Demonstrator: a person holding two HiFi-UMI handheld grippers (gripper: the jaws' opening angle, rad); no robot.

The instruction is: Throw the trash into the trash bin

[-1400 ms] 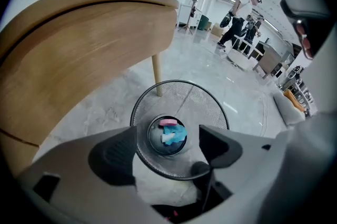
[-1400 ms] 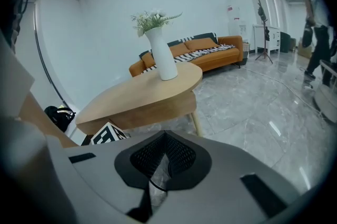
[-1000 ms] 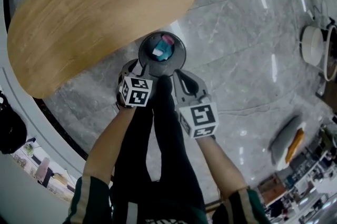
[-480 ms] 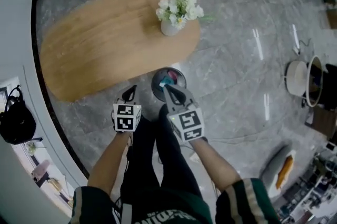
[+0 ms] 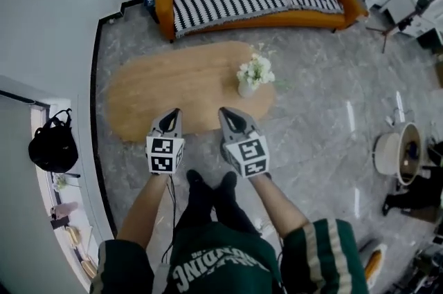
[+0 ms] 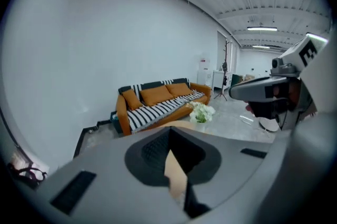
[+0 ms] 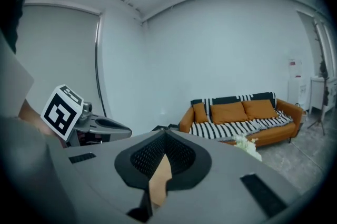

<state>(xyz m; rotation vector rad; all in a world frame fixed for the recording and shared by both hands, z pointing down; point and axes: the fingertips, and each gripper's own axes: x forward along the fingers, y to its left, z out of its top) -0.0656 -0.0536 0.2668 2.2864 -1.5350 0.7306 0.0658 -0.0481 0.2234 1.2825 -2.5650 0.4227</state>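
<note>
Jaws of left gripper point(image 5: 172, 114) and right gripper point(image 5: 226, 112) are closed on nothing, side by side.

Wood tbl point(image 5: 173, 88), flower vase point(image 5: 247, 88) on it

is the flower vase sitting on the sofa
No, the flower vase stands near one end of the wooden table, on the floor in front of the sofa and apart from it.
</note>
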